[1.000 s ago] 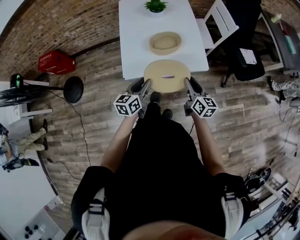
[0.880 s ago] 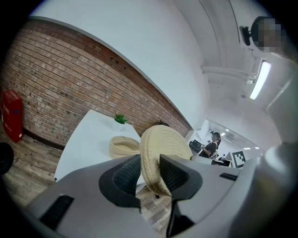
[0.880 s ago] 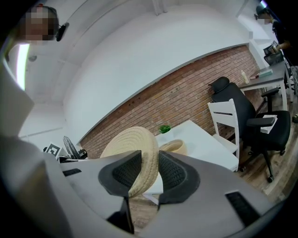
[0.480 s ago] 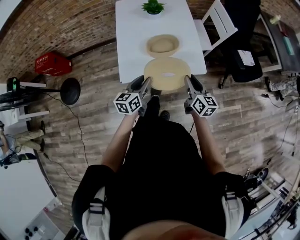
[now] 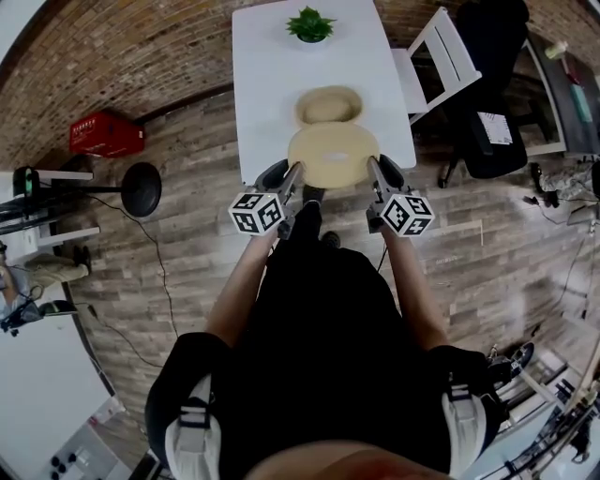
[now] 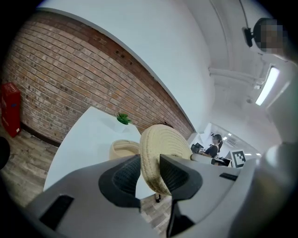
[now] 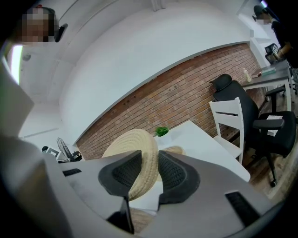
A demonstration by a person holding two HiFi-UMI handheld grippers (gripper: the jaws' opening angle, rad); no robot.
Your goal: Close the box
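A round woven lid (image 5: 334, 155) hangs above the near edge of the white table (image 5: 272, 84), held level by both grippers. My left gripper (image 5: 292, 174) is shut on its left rim, and the rim (image 6: 153, 162) sits pinched between the dark pads. My right gripper (image 5: 372, 169) is shut on the right rim (image 7: 145, 167) in the same way. Just beyond the lid, the open round woven box (image 5: 329, 104) stands on the table; its near part is hidden by the lid. It also peeks out in the left gripper view as the box (image 6: 122, 149).
A small green potted plant (image 5: 310, 24) stands at the table's far end. A white chair (image 5: 433, 56) and a black office chair (image 5: 492, 94) are to the right, a red crate (image 5: 106, 135) and a black stool (image 5: 142, 189) to the left on the wooden floor.
The lid, carried by both grippers, has moved forward and now overlaps the near part of the box. Both grips hold unchanged.
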